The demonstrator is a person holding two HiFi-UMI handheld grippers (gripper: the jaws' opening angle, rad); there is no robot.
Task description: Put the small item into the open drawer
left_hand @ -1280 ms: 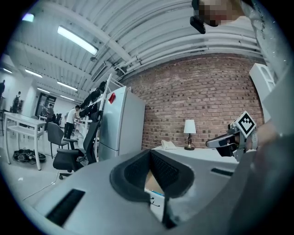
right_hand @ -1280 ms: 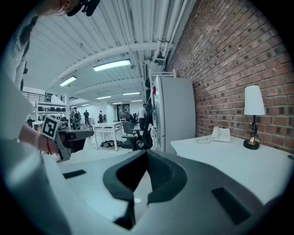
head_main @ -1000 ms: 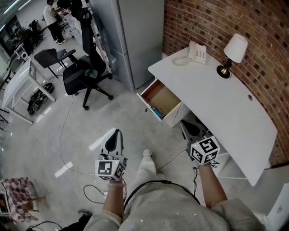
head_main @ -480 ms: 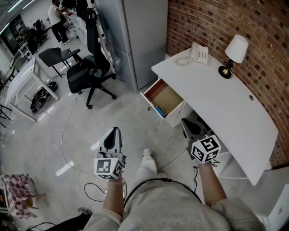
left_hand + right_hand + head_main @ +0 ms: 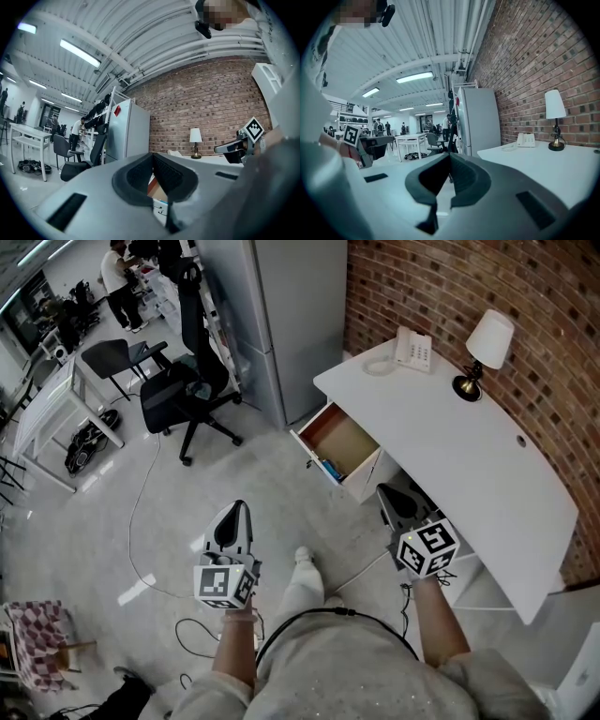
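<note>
The open drawer (image 5: 339,443) sticks out of the white desk (image 5: 459,451), its wooden inside showing. A small blue item (image 5: 327,470) lies at its front edge. My left gripper (image 5: 241,511) hangs over the floor, well short of the drawer, jaws shut and empty. My right gripper (image 5: 385,494) sits just below the drawer's near corner, beside the desk edge, also shut with nothing in it. In the left gripper view the shut jaws (image 5: 152,156) point toward the drawer (image 5: 153,186). The right gripper view shows shut jaws (image 5: 449,155) beside the desk top (image 5: 543,164).
A phone (image 5: 412,350) and a lamp (image 5: 486,345) stand on the desk by the brick wall. A tall grey cabinet (image 5: 291,306) rises left of the desk, and a black office chair (image 5: 183,390) beyond it. Cables (image 5: 136,540) trail across the floor. My shoe (image 5: 302,557) is between the grippers.
The head view has shifted slightly. Both grippers stay shut and hold about the same place in front of me.
</note>
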